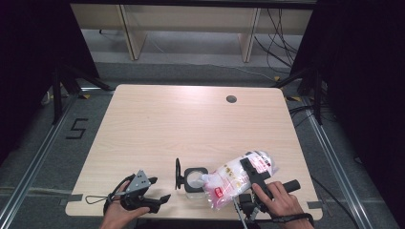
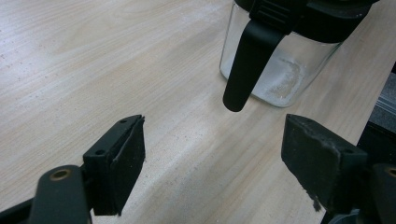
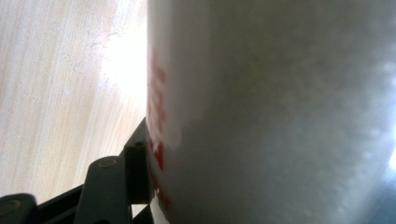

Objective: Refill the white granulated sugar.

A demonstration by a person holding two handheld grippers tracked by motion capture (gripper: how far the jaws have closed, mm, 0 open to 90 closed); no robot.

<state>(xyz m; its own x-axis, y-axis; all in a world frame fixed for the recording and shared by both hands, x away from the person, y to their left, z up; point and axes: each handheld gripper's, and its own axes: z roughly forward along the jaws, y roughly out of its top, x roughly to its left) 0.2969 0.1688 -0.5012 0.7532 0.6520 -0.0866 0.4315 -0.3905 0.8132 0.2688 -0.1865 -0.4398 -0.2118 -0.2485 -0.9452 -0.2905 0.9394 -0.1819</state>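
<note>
**Bag tipped over open jar**

Pressed against the right gripper's (image 1: pixel 248 177) camera, the plastic bag (image 1: pixel 234 179) of white granules is clamped in its jaws, long axis slanting down-left, mouth at the jar's (image 1: pixel 195 180) opening. The table (image 1: pixel 191 124) bears the jar near its front edge. The left gripper (image 1: pixel 160 191), jaws apart and empty, waits left of the jar, facing its hanging lid clasp (image 2: pixel 247 60).

High view looks down across the table (image 1: pixel 157 124) from above; the left gripper view skims low towards the jar (image 2: pixel 280 70), shared with it; right gripper view presses against the bag (image 3: pixel 280 116).
</note>
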